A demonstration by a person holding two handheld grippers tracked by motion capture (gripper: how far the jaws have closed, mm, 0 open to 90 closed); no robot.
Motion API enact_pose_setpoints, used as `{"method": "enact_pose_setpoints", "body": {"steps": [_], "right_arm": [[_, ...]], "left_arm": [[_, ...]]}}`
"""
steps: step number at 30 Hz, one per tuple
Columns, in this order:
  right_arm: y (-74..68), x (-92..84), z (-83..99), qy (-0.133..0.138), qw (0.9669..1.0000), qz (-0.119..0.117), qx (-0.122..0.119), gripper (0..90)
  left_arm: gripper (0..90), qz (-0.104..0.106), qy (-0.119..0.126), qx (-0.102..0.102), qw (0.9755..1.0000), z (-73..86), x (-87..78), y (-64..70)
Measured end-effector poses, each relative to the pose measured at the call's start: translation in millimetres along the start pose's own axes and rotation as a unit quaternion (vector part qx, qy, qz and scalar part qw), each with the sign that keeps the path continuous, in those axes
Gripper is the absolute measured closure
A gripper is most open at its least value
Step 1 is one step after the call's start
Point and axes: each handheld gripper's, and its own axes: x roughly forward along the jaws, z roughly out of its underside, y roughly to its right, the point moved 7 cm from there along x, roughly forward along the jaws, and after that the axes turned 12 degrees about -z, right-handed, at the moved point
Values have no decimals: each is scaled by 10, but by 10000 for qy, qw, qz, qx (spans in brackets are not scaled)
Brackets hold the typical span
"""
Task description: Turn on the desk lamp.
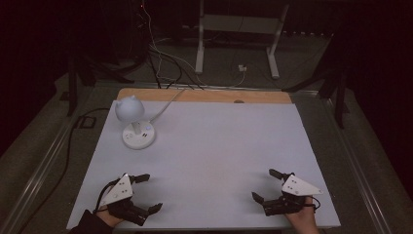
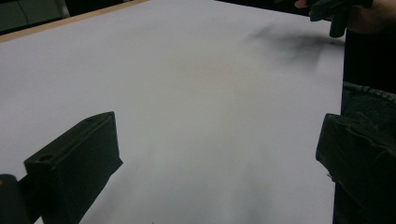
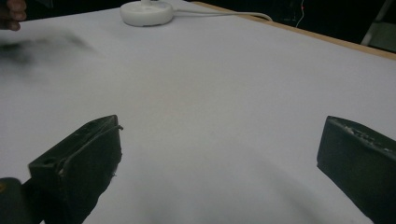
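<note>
**One lamp, two empty grippers on a white bench**

One object stands on the white-topped bench point(image 1: 209, 146): a small white desk lamp point(image 1: 134, 122) with a round, eared head on a disc-shaped base, at the far left. A single white cord point(image 1: 168, 103) runs from its base over the far wooden edge of the bench. In the right gripper view the lamp's base point(image 3: 146, 11) and cord show at the top.

Two grippers rest near the person's edge, well apart from each other and from the lamp. The left gripper point(image 1: 146, 193) sits at the near left corner, its two black fingers point(image 2: 74, 161) spread wide with only bare bench surface between them. The right gripper point(image 1: 268, 186) sits at the near right, its two fingers point(image 3: 79, 161) likewise wide apart and holding nothing. Each carries one grey three-cornered plate on top.

Beyond the bench, one white metal frame point(image 1: 238, 29) stands on the dim floor among loose cables.
</note>
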Motion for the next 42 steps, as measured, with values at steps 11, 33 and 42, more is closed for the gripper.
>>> {"method": "enact_pose_setpoints", "body": {"steps": [11, 33, 42], "right_arm": [[-17, 18, 6, -60, 9999, 34, -100, 0], [-29, -38, -44, -13, 10000, -45, -34, 0], [-36, -40, -46, 4, 10000, -42, -40, 0]], "left_arm": [[3, 93, -26, 84, 9999, 9, 9, 38], [3, 237, -330, 318, 9987, 24, 5, 102], [2, 359, -331, 396, 9980, -39, 3, 174]]}}
